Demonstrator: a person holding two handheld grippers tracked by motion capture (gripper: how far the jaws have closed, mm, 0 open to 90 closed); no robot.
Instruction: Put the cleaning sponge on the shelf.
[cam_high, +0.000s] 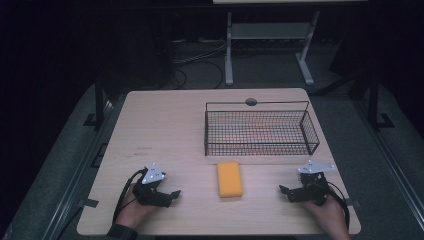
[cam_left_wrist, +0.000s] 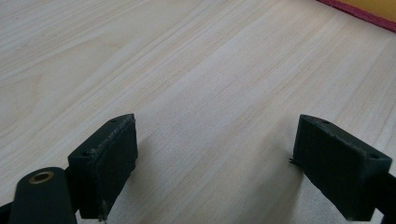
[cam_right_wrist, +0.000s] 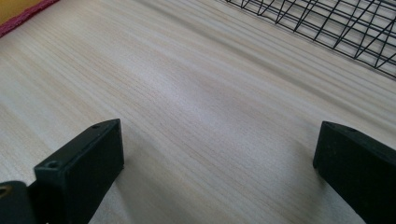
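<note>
A yellow sponge (cam_high: 229, 178) lies flat near the table's front middle, just in front of a black wire basket (cam_high: 260, 131). My left gripper (cam_high: 172, 195) rests low at the front left, pointing right toward the sponge, a hand's width away from it. Its jaws stand wide apart over bare wood (cam_left_wrist: 215, 140), and the sponge's edge (cam_left_wrist: 369, 7) shows at the top right of the left gripper view. My right gripper (cam_high: 284, 192) rests at the front right, pointing left toward the sponge. It is open with nothing between its jaws (cam_right_wrist: 217, 154). The sponge's corner (cam_right_wrist: 16, 11) and the basket's mesh (cam_right_wrist: 336, 28) appear in the right gripper view.
The light wooden table (cam_high: 165, 130) has bare room on its left half. A round cable hole (cam_high: 251, 102) sits at the back edge behind the basket. Beyond the table stands a white metal frame (cam_high: 270, 40) on a dark floor.
</note>
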